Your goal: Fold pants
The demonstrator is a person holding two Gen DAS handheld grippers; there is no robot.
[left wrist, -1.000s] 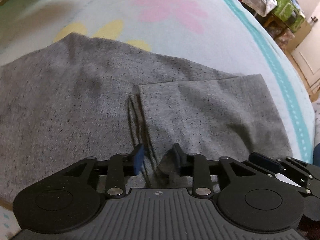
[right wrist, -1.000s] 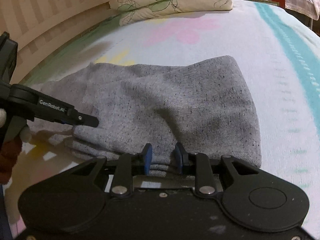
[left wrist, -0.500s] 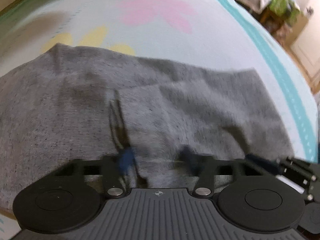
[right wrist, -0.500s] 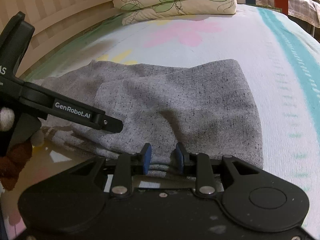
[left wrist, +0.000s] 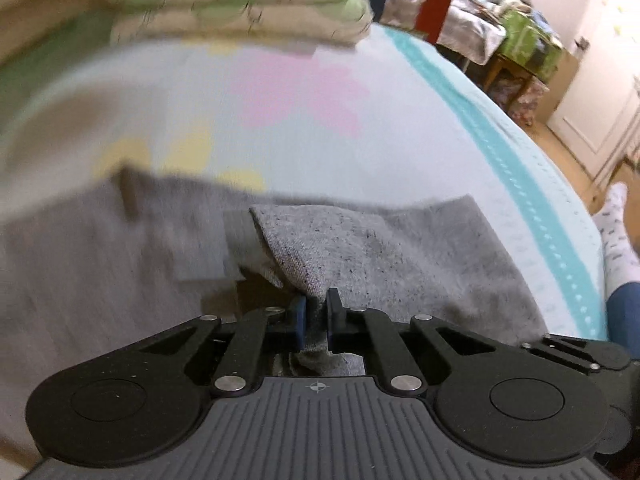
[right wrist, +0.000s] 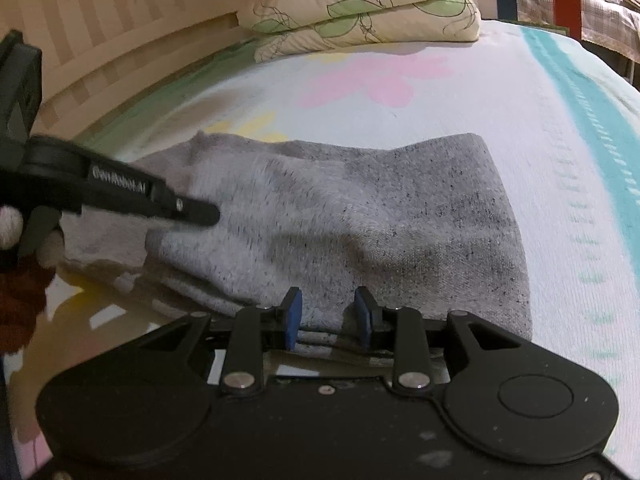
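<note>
Bedroom: bed (right wrist: 460, 92), stacked pillows (right wrist: 360, 4)

Black left claw (left wrist: 316, 322) and right claw (right wrist: 328, 316), blue pads, silver screws.

Grey speckled pants (right wrist: 360, 216) lie spread across the bed, partly folded, one near edge pulled up off the sheet into a tented, wrinkled peak.

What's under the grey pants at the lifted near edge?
Under the grey pants, where the left tongs pinch and raise a fold, there is a dark gap and more grey fabric. The floral bedsheet surrounds them; anything beneath the rest is covered.
</note>
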